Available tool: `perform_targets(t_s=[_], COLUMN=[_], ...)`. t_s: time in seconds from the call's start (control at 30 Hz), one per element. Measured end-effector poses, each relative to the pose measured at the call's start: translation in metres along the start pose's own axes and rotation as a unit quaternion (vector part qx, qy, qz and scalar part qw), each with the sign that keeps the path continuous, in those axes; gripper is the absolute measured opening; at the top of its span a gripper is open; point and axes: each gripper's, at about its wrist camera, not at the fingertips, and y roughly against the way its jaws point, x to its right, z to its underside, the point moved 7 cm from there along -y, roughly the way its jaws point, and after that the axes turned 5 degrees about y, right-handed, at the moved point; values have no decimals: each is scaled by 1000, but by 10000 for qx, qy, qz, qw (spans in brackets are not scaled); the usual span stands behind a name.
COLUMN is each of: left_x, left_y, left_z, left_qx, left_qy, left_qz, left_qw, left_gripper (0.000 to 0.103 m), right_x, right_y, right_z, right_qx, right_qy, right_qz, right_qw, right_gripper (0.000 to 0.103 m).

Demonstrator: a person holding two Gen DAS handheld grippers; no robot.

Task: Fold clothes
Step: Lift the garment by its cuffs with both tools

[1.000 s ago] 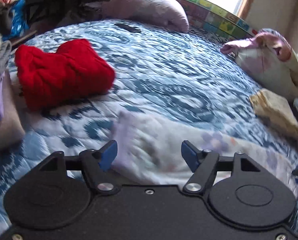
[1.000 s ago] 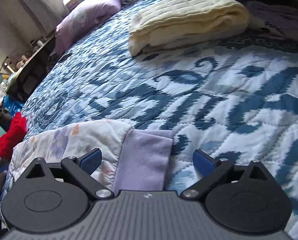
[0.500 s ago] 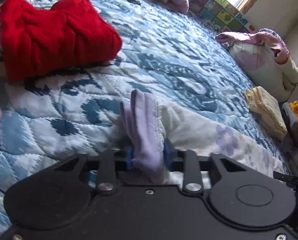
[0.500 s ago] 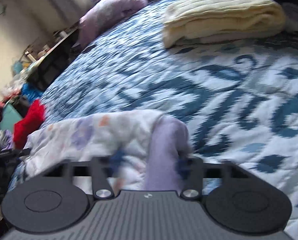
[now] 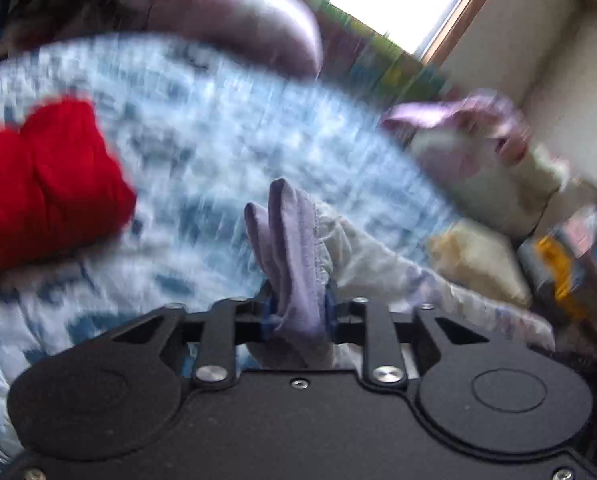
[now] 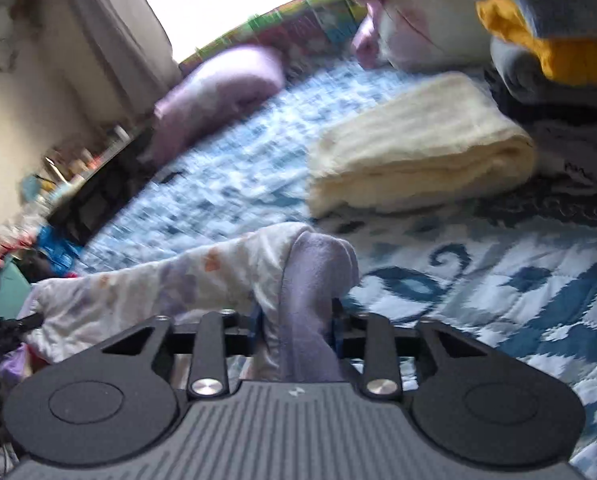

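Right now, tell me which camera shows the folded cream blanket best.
The right wrist view: the cream blanket fills the upper right there, its fold and ribbed knit plain, lying on the quilt. The left wrist view shows only a small, blurred cream patch at the right edge.

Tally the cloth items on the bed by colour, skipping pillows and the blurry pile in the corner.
Red: 1, the red knit
Cream: 1, the folded cream blanket
Floral white with lavender cuffs: 1, the floral garment, both grippers' jaws shut on it: left gripper, right gripper
Total: 3
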Motion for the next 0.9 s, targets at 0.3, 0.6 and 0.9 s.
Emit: perform_targets(t_s=[0.3,0.6,0.9], left_x=[-2,6,17], left_y=[-14,-47,-73], left_z=[-8,-20,-6], left_qx=[-67,-447,-599], left_qy=[-640,-1077,-1413], left_qz=[-281,-410,-671], left_qw=[9975,9923,9859], left_gripper=[38,38,7], right_x=[17,-7,-4], right_y=[-14,-59,-68], right_z=[-10,-7,-3], right_qx=[-279,-892,-837], right_qy=[973,1786,1572], right_qz=[301,44,102], right_qw=[9944,9799,9840], right_gripper=[69,56,26])
